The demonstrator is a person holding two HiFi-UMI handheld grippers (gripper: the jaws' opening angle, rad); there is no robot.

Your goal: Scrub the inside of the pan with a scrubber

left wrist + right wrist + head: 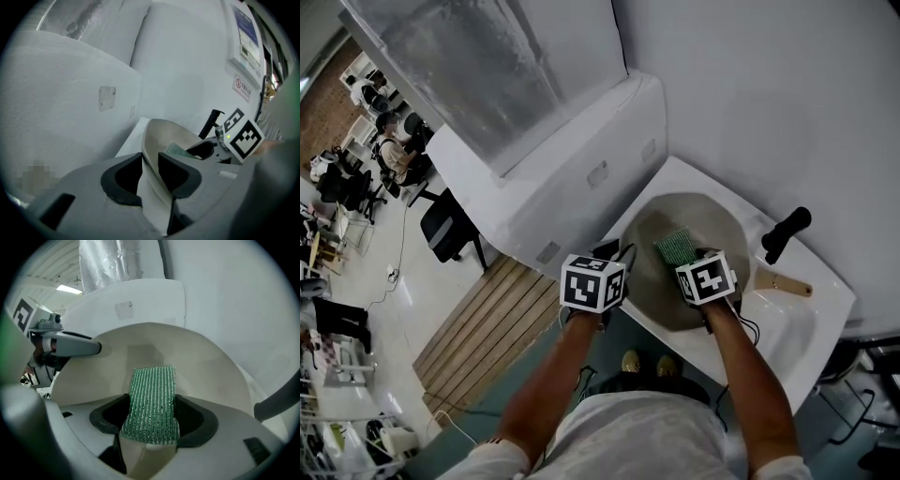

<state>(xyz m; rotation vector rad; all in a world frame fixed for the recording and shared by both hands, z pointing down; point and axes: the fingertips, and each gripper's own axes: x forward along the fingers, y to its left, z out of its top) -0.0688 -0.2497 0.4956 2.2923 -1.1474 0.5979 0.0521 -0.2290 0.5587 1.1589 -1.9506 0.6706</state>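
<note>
Scrubbing looks under way; the right hand-held gripper clenches the green scrubber inside the pan, tilted in the white sink; the left hand-held gripper pinches its rim; next, likely firm strokes across the wall.

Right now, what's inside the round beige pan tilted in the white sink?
Only a green mesh scrubber, clamped in the right gripper, over the inner wall of the round beige pan. The wall under the scrubber and gripper is covered, so contact cannot be told.
</note>
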